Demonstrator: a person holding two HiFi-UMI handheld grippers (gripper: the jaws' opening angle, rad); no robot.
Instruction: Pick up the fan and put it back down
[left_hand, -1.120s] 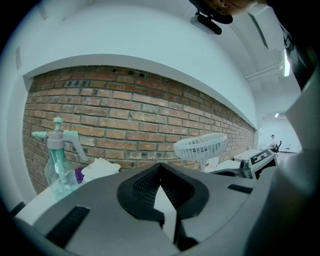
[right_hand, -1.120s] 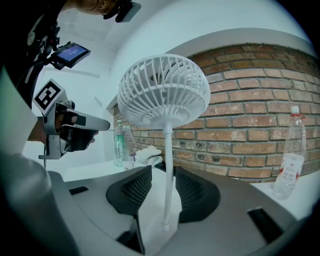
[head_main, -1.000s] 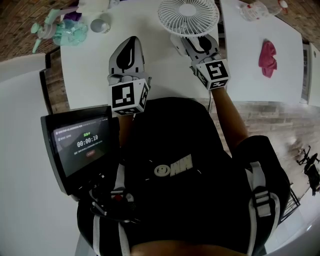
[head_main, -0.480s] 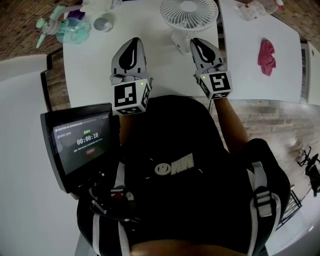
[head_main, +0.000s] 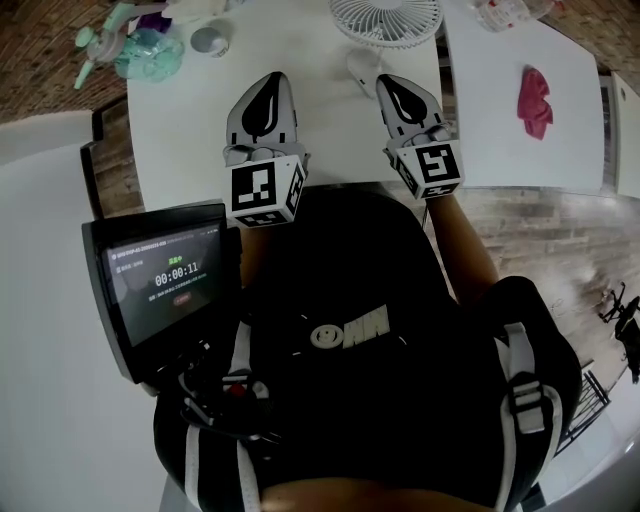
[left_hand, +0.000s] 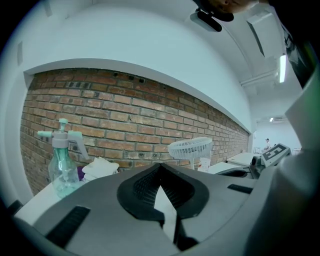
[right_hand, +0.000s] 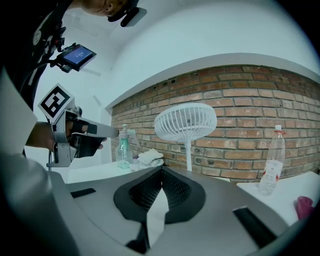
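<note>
**Both grippers closed and empty, short of the fan**

The fingers of the right gripper (right_hand: 161, 169) are seen pressed together at their tips. They have just been closing, and nothing is caught between them. The fingers of the left gripper (left_hand: 160, 166) are likewise met at the tips, and nothing is held there.

The fan (head_main: 385, 18) is seen standing upright on its stem on the white worktop (head_main: 180, 130). It is just beyond the right gripper and is not touched by it. In the head view the left gripper is held to the fan's left, further from it.

A teal spray bottle (head_main: 140, 48) is set well to the left of the fan. A clear plastic bottle (right_hand: 272, 167) and a pink cloth (head_main: 536, 103) are placed to the fan's right. A brick wall (right_hand: 250, 95) is seen behind the fan.
</note>
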